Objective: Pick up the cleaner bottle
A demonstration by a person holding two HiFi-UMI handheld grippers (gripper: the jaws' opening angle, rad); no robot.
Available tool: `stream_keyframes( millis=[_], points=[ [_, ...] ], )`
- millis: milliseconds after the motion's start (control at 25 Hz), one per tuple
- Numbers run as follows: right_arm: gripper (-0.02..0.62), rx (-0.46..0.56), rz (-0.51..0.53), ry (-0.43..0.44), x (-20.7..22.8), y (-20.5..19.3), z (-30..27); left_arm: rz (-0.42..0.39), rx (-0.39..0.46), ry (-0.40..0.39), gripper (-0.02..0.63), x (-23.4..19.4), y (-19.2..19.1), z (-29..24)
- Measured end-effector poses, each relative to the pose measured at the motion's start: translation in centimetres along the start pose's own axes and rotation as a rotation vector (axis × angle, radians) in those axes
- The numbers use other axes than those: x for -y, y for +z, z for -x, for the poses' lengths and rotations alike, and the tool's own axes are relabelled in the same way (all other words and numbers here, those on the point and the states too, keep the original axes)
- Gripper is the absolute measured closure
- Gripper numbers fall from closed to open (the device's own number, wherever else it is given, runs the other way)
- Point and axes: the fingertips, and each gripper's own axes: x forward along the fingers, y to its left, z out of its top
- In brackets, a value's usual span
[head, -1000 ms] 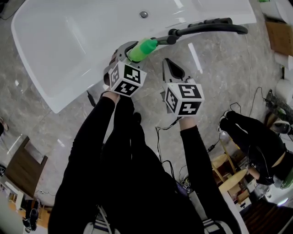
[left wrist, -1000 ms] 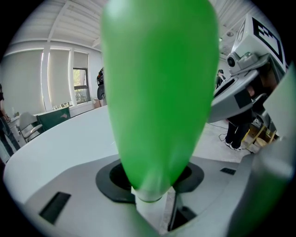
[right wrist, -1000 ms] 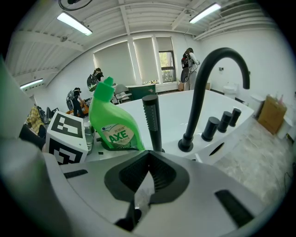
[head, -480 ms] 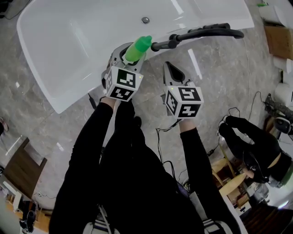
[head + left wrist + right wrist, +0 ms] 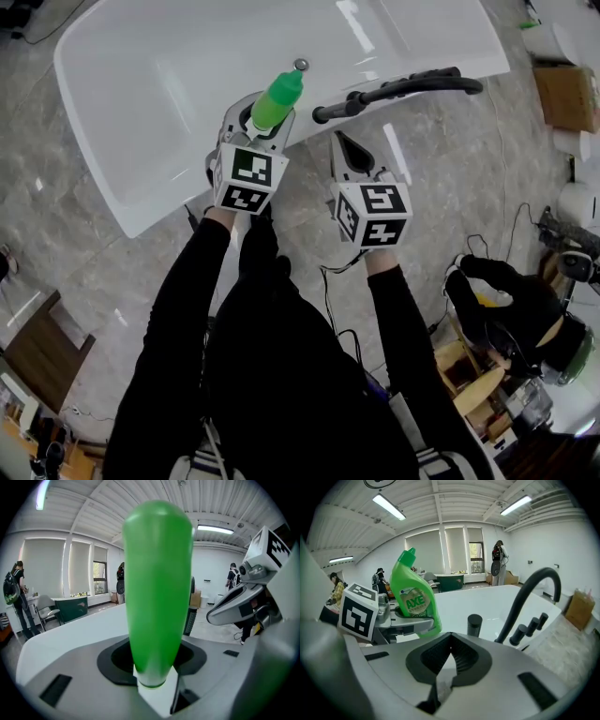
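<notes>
A grey marble-patterned floor (image 5: 450,187) fills the head view, with a white glossy bathtub (image 5: 141,112) across the far side and a black arched faucet (image 5: 403,86) on its near right rim. Two arms in black sleeves (image 5: 178,309) reach forward side by side. The left gripper (image 5: 265,120) is held out over the tub's near edge, its jaws clamped on the green plastic cleaner bottle (image 5: 277,97), which is off the floor with its cap end pointing away from the person. The right gripper (image 5: 341,145) hangs just to the right of it, apart from the bottle and tipped downward.

In the left gripper view, a white-ceilinged room with blinds lies behind. The bottle's green body (image 5: 157,588) rises from between the jaws and fills the centre. The right gripper shows at the right edge (image 5: 248,599).

The right gripper view looks across the tub (image 5: 487,604) and faucet (image 5: 529,597). Its own jaws are pressed together with nothing between them, and the bottle (image 5: 414,602) stands upright at the left in the left gripper's hold.
</notes>
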Motion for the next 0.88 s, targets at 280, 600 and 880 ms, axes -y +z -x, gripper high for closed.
stream_keyframes(
  millis=[280, 600, 880],
  points=[
    [0.594, 0.064, 0.06, 0.038, -2.2, 3.8, 0.3, 0.016, 0.039, 0.071, 0.411, -3.2, 2.8, 2.8],
    [0.594, 0.13, 0.124, 0.086, -4.8, 8.1, 0.5, 0.04, 0.082, 0.164, 0.411, -6.8, 4.8, 6.8],
    [0.594, 0.178, 0.188, 0.149, -8.2, 11.0, 0.4, 0.071, 0.114, 0.268, 0.411, -9.9, 5.3, 10.9]
  ],
)
